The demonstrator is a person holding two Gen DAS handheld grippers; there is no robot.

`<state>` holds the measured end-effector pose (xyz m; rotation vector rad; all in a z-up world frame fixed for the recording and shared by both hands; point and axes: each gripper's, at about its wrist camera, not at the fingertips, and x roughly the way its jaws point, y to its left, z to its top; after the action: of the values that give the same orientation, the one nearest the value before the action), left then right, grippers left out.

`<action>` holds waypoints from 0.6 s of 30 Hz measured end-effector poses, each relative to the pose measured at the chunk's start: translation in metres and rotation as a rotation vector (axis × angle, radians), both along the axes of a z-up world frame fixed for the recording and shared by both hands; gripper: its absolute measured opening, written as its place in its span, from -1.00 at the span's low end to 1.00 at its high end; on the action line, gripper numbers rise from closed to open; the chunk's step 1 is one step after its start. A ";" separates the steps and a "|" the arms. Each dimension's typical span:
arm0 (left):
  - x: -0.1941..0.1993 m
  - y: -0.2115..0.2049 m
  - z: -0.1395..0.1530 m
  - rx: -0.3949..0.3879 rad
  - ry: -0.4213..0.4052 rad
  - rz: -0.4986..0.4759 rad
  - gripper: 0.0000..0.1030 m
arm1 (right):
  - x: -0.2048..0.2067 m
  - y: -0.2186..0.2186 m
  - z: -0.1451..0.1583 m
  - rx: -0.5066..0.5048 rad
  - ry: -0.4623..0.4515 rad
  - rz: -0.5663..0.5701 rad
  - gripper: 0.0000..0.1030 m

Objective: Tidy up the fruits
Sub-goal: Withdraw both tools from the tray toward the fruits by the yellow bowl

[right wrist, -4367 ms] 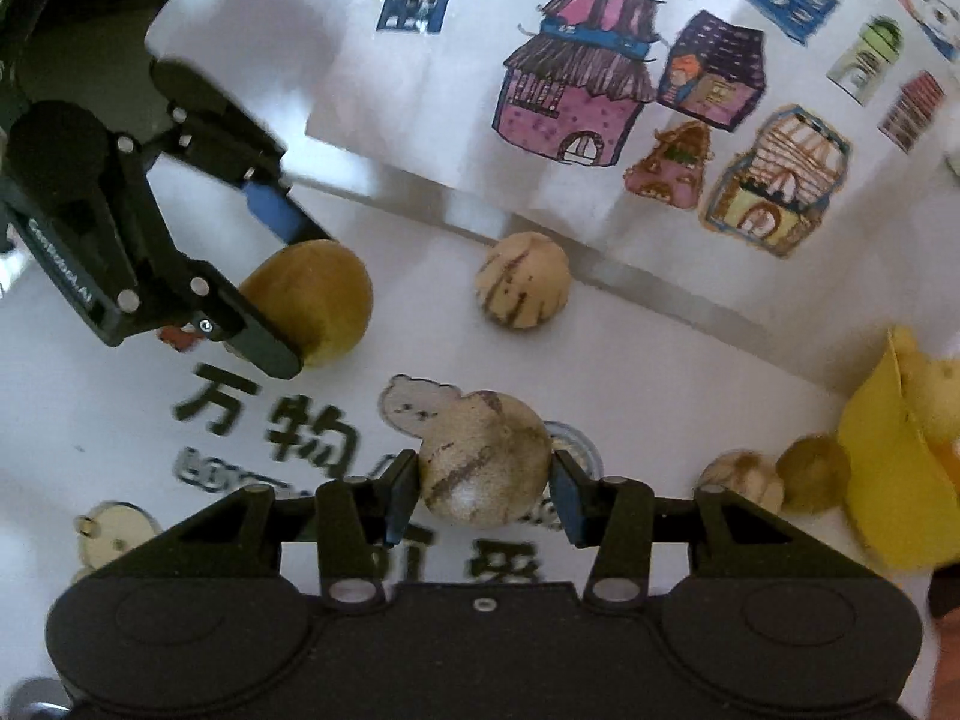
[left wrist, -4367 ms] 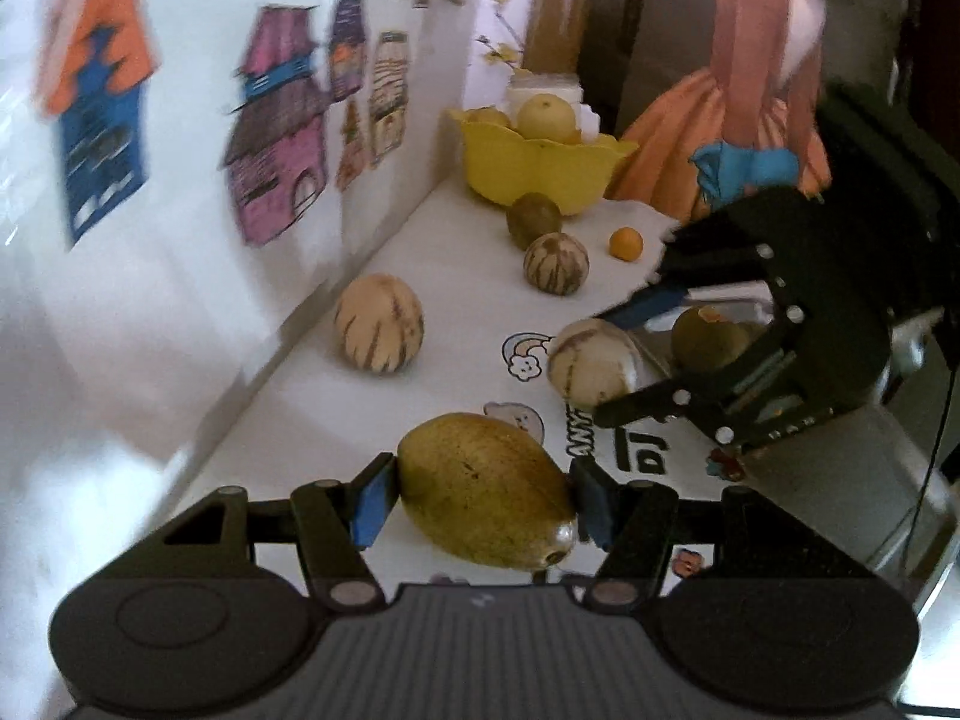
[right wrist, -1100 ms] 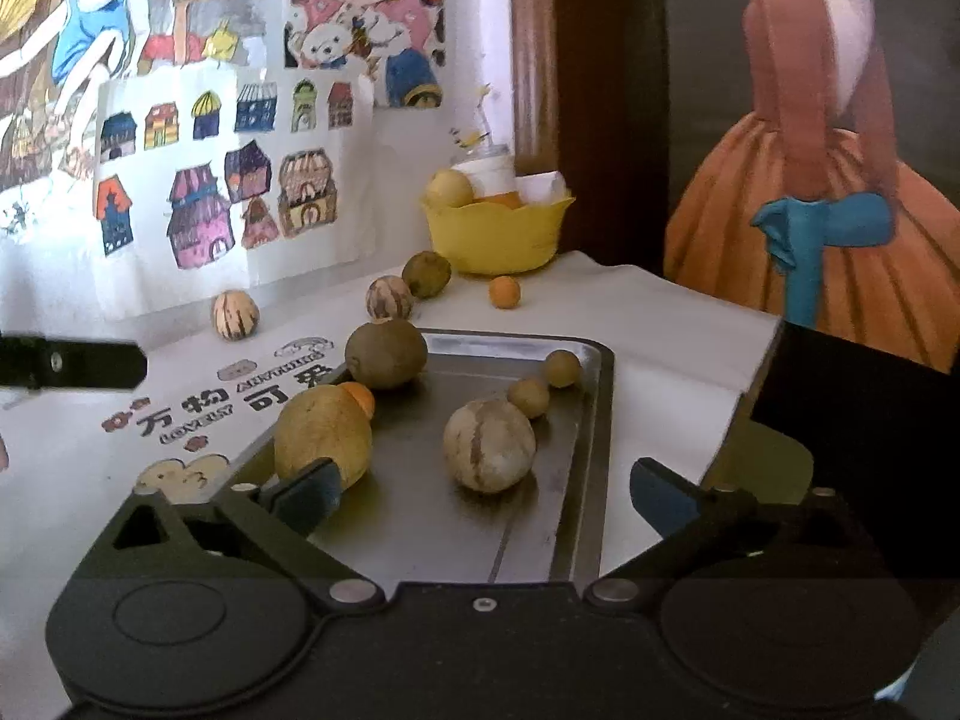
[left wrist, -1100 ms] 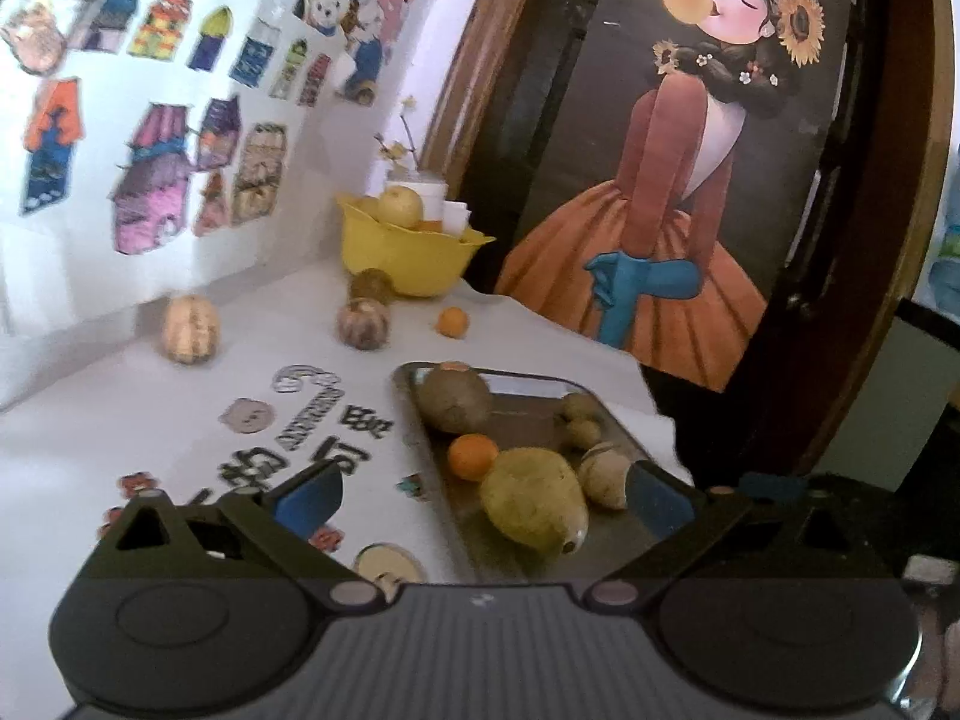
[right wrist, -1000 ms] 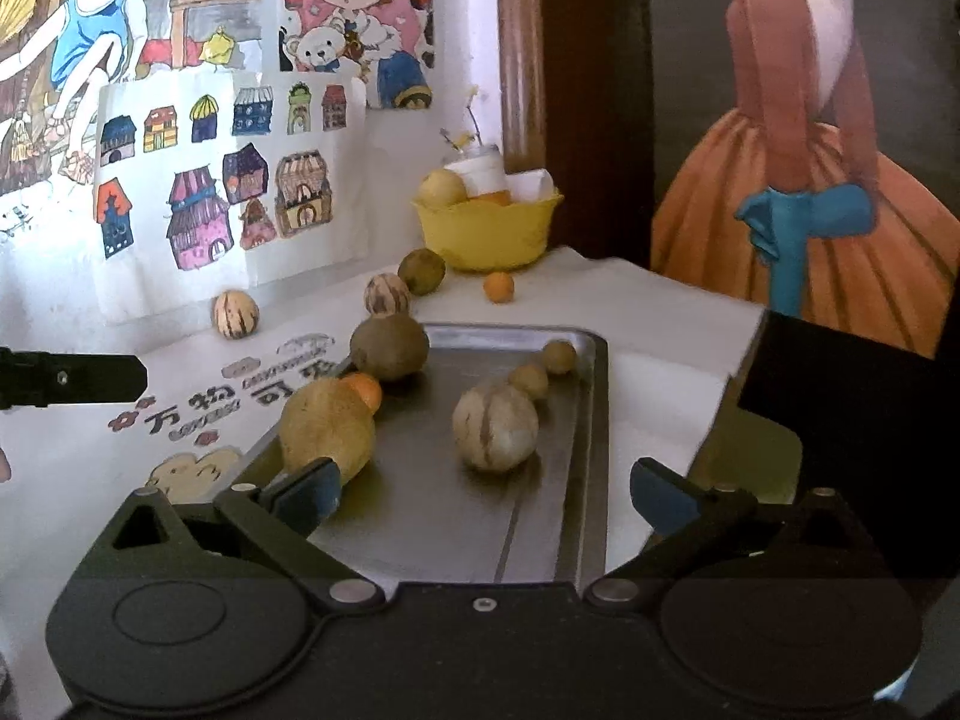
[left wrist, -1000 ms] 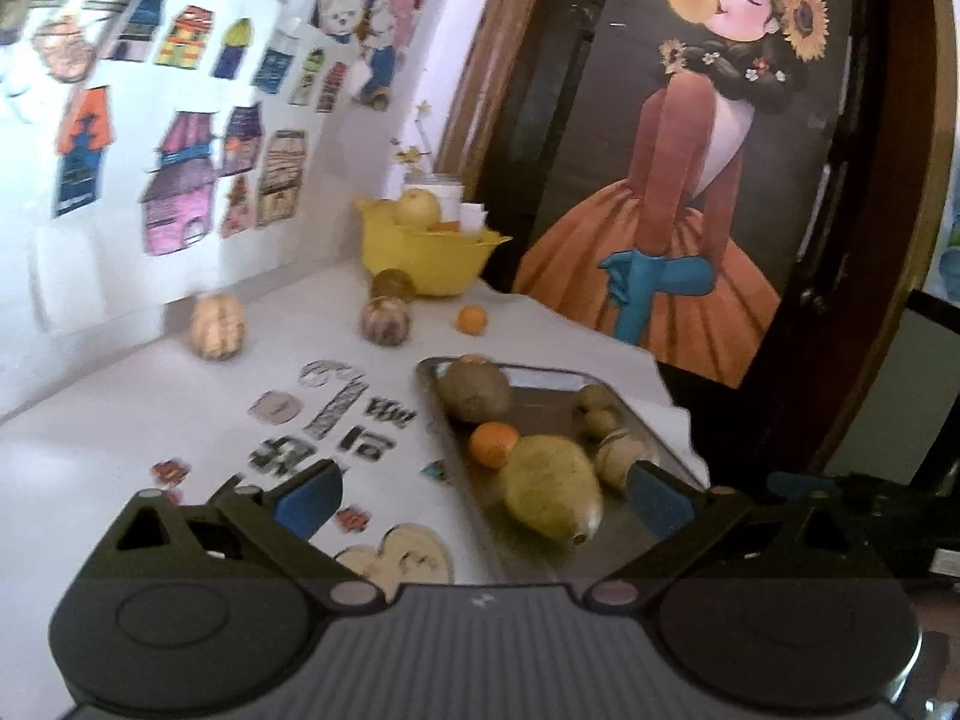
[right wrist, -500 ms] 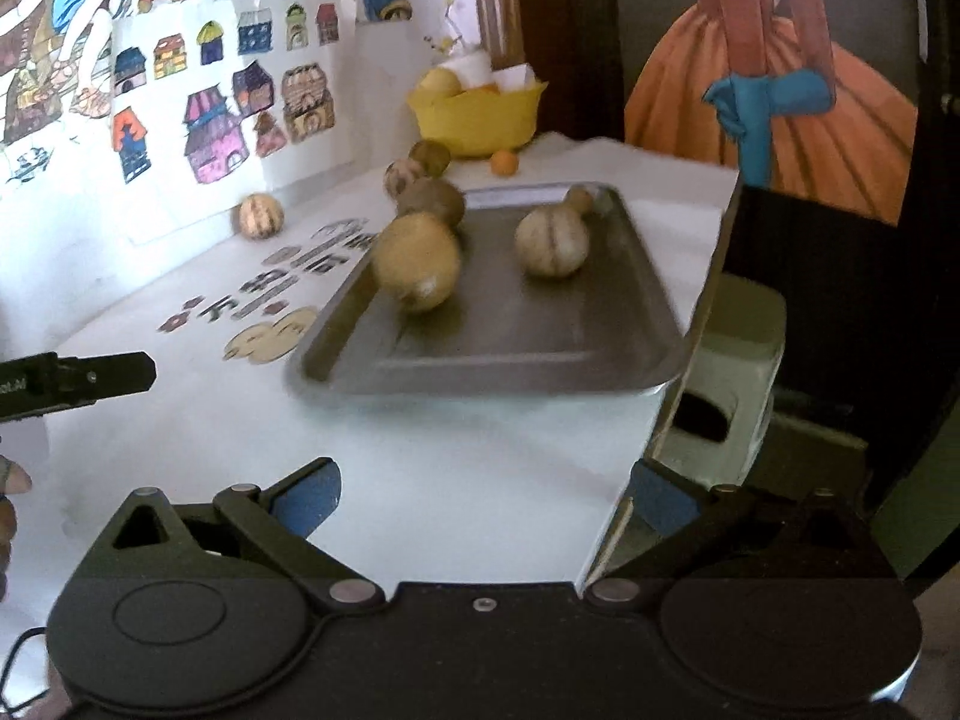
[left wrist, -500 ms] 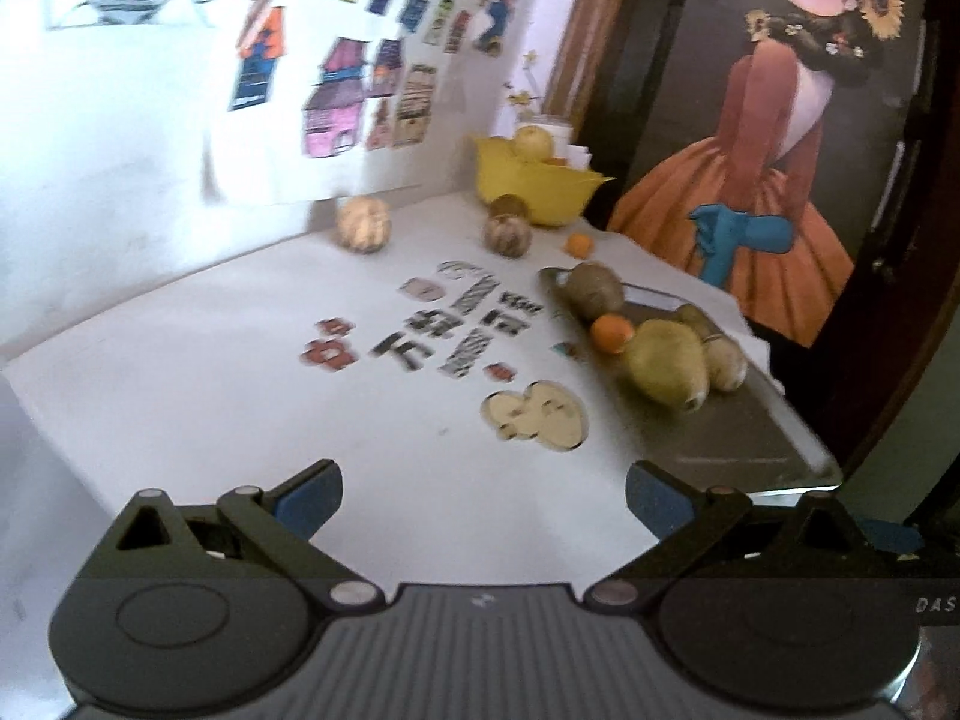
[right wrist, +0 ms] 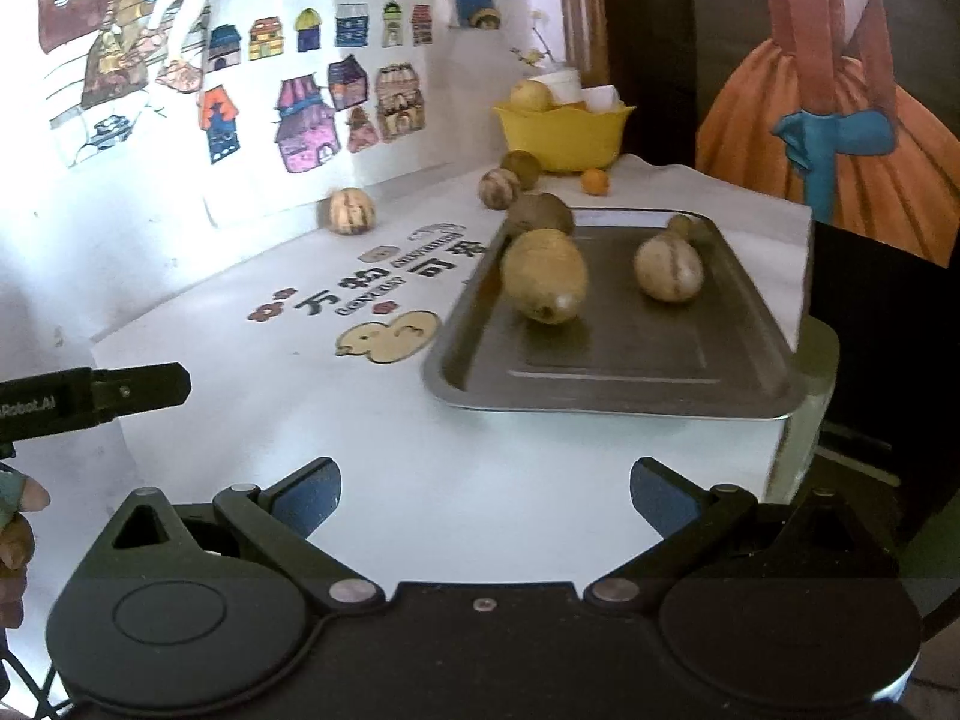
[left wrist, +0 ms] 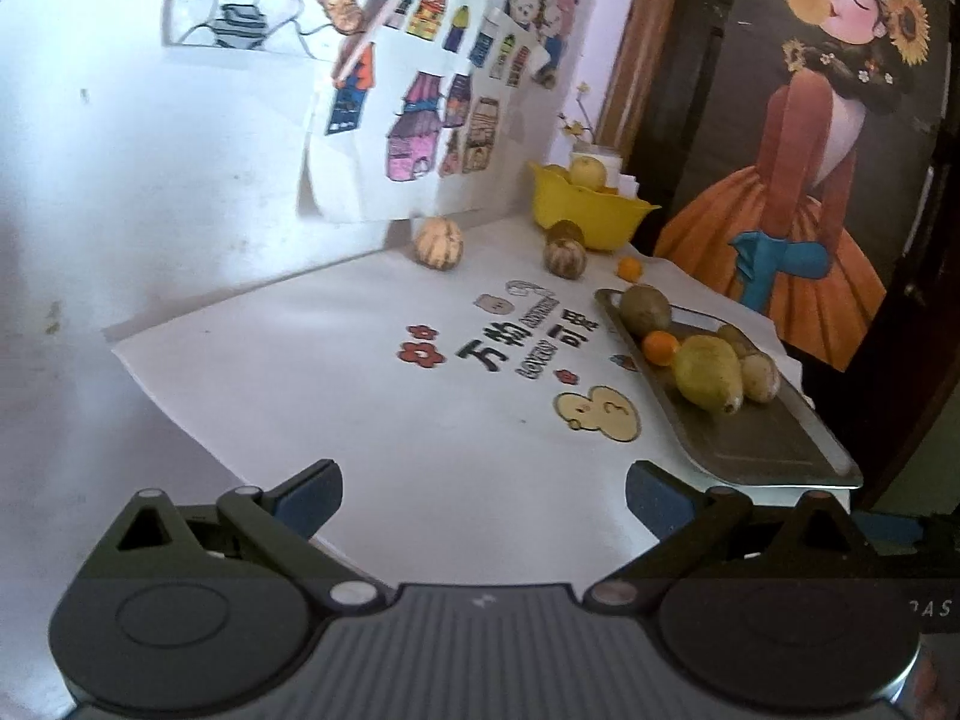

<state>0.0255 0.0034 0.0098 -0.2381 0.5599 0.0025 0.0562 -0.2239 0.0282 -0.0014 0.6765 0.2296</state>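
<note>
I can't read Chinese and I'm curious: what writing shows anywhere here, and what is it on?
"万物可爱": large dark characters on the white table cover.
"LOVELY": small print under them; the curved line above is too blurred to read.
"Robot.AI": on the left tongs' side, its start cut off.
"AS": on a dark device at the frame edge, partly cut off.

Home room, children's drawings (right wrist: 312, 114) on wall (cartoon tablecloth (left wrist: 360, 396)), fruit bowl (right wrist: 564, 132)

Small orange (left wrist: 660, 347) on tray (right wrist: 630, 360) hidden behind large yellow fruit (right wrist: 545, 275) in right wrist view, bowl (right wrist: 564, 132) contents partly concealed, left gripper (right wrist: 90, 399) cut by frame edge.
</note>
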 end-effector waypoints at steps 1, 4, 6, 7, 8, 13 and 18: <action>-0.001 0.002 -0.001 0.006 0.001 0.007 0.99 | -0.001 0.001 -0.001 0.014 -0.007 0.003 0.99; 0.002 0.007 -0.003 0.016 0.009 0.031 0.99 | -0.002 0.003 -0.004 0.069 -0.028 0.009 0.99; 0.003 0.013 -0.004 0.008 0.012 0.050 0.99 | 0.001 0.005 -0.005 0.096 -0.035 0.020 0.99; 0.004 0.016 -0.004 0.001 0.011 0.060 0.99 | 0.002 0.005 -0.005 0.099 -0.039 0.028 0.99; 0.006 0.018 -0.004 -0.004 0.011 0.067 0.99 | 0.003 0.006 -0.005 0.097 -0.046 0.034 0.99; 0.018 0.031 -0.003 -0.007 0.018 0.100 0.99 | 0.012 0.004 -0.002 0.078 -0.090 0.027 0.99; 0.032 0.038 -0.002 0.000 0.026 0.118 0.99 | 0.026 -0.003 -0.003 0.106 -0.081 0.010 0.99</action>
<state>0.0571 0.0413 0.0082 -0.2715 0.5709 0.1202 0.0817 -0.2270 0.0257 0.0870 0.5831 0.2729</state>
